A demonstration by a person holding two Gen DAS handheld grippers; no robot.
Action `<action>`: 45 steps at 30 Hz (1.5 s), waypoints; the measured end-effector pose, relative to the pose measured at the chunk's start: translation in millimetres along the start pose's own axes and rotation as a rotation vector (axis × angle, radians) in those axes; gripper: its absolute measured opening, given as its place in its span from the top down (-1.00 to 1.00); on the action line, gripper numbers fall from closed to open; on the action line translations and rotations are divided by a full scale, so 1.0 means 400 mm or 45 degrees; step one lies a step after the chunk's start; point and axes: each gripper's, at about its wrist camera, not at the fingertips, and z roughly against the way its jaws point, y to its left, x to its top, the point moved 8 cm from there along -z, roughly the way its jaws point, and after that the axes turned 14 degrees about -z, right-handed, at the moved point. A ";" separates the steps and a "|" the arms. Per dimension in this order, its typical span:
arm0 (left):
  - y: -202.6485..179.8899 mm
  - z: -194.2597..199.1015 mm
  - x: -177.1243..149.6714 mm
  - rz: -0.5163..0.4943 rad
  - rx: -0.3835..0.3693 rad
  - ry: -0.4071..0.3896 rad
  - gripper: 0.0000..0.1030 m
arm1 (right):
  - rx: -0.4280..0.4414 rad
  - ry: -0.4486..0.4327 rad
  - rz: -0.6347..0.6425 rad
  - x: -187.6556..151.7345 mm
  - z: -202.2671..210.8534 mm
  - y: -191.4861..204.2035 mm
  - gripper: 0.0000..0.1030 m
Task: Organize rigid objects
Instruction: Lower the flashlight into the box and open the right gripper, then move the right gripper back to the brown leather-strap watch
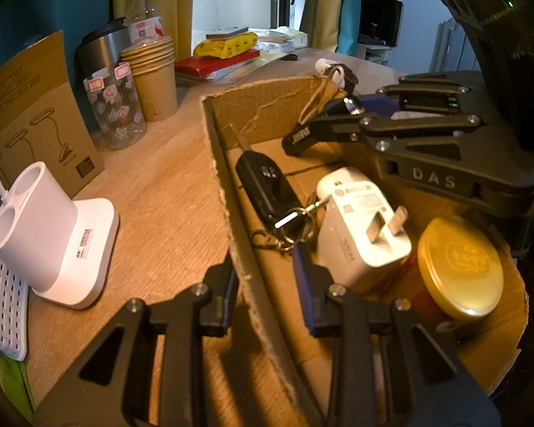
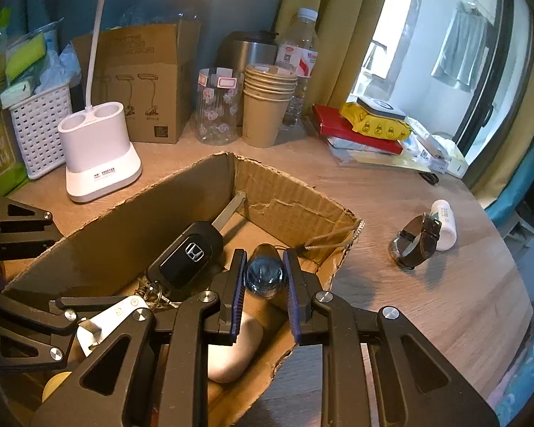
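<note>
the right tongs [image 2: 263, 277] pinch a small blue bottle [image 2: 263, 272] over the box [image 2: 288, 192]; they should lower past the car key [image 2: 188, 252] before letting go. the left tongs [image 1: 267, 284] clamp the box wall.

Gold tin [image 2: 55, 384] mostly hidden behind left hand-held gripper [image 2: 89, 323].
</note>
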 end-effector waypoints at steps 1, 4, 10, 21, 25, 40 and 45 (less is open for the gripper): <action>0.000 0.000 0.000 0.000 0.000 0.000 0.41 | -0.003 0.001 0.003 0.000 0.000 0.003 0.57; 0.000 0.000 0.000 0.000 0.000 0.000 0.41 | 0.007 0.003 -0.006 0.000 0.000 0.001 0.53; 0.000 0.000 0.000 -0.001 0.001 0.000 0.41 | 0.068 0.012 -0.037 0.003 0.005 0.008 0.41; 0.000 0.000 0.000 0.000 0.000 0.000 0.41 | 0.123 -0.082 -0.155 0.046 0.057 -0.031 0.25; 0.000 0.000 0.000 0.000 0.001 0.000 0.41 | 0.112 -0.124 -0.210 0.061 0.077 -0.072 0.14; 0.000 0.000 -0.001 0.000 0.000 0.000 0.40 | 0.002 -0.190 -0.387 0.074 0.084 -0.221 -0.10; 0.000 0.000 0.000 0.000 0.001 0.000 0.40 | -0.034 -0.209 -0.429 0.077 0.084 -0.260 -0.12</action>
